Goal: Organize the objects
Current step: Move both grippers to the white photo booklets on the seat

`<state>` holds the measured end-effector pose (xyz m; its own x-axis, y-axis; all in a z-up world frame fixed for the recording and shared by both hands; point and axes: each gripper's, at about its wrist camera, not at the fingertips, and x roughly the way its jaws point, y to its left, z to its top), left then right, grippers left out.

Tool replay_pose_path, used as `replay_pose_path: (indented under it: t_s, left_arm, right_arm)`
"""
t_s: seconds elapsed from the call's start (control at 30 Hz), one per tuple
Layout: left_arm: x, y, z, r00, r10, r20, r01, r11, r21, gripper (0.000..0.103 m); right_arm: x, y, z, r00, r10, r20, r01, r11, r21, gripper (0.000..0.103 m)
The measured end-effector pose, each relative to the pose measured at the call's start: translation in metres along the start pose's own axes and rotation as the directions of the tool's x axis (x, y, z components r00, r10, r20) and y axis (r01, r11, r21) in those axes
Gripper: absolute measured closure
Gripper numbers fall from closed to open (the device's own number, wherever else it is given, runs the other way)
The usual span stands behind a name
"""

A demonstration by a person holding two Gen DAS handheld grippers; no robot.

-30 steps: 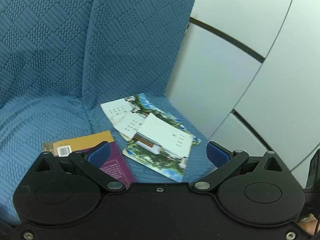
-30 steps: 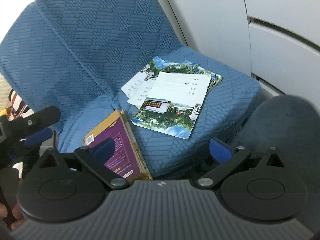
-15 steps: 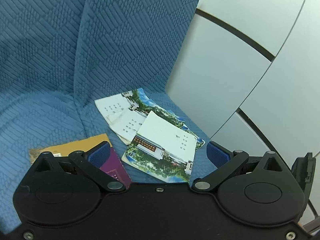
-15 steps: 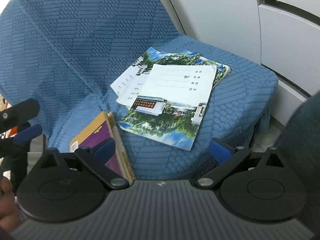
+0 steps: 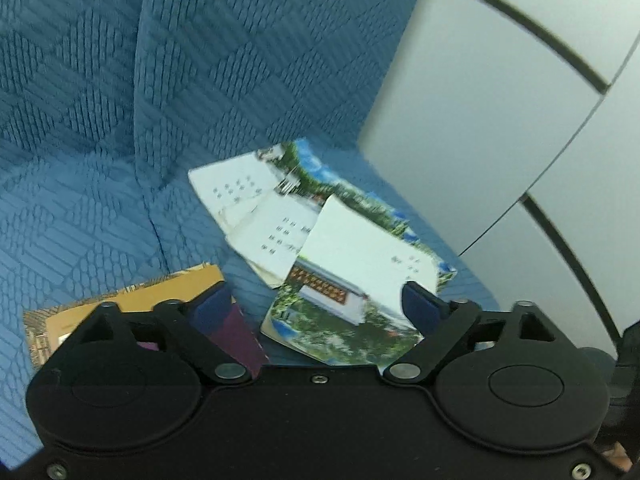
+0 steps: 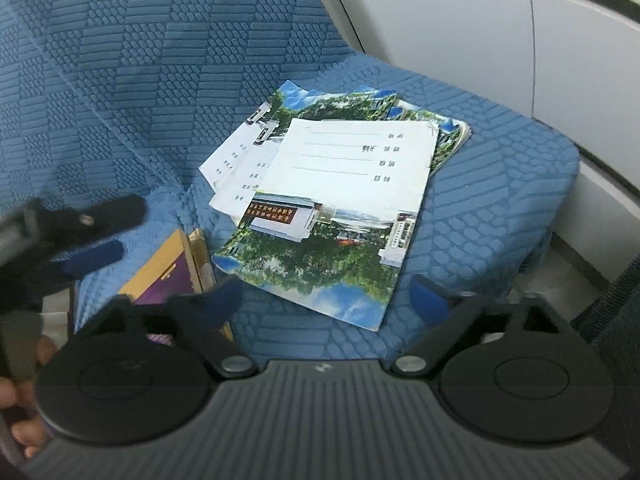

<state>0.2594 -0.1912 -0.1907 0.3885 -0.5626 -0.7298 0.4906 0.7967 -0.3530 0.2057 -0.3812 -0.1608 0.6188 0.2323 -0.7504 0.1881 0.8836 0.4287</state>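
Both tongs have dropped closer to the seat (image 6: 500,184). The left gripper (image 5: 316,304) and right gripper (image 6: 324,300) are spread but closing, pinching nothing. The booklets (image 6: 340,200) lie at twelve o'clock, the book (image 6: 168,276) at ten: pickup seems imminent.

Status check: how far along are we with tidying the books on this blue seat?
Nothing looks done: the notebooks lie fanned and crooked on the blue seat, the purple book apart beside them. Nothing is in hand; the left gripper and right gripper are empty, jaws closing. Left: gathering everything into a stack.
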Motion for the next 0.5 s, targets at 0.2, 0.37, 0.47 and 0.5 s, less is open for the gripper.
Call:
replay_pose_path:
  t_s: [0.2, 0.37, 0.47, 0.5]
  left_arm:
    - [0.042, 0.018, 0.005, 0.998, 0.007, -0.056, -0.009, 1.0, -0.03, 0.053]
    - [0.066, 0.033, 0.002, 0.995, -0.018, -0.099, 0.011, 0.998, -0.07, 0.074]
    - [0.076, 0.038, 0.0, 0.991, -0.039, -0.124, 0.029, 0.996, -0.082, 0.079]
    - [0.077, 0.039, 0.0, 0.991, -0.05, -0.125, 0.039, 0.996, -0.086, 0.079]
  right_arm:
    - [0.016, -0.008, 0.006, 0.998, 0.056, -0.032, -0.053, 0.995, 0.084, 0.042]
    - [0.025, -0.013, 0.008, 0.996, 0.066, -0.052, -0.058, 0.988, 0.145, 0.045]
    - [0.026, -0.015, 0.009, 0.997, 0.057, -0.055, -0.047, 0.986, 0.16, 0.045]
    - [0.026, -0.016, 0.009, 0.998, 0.051, -0.047, -0.043, 0.985, 0.164, 0.045]
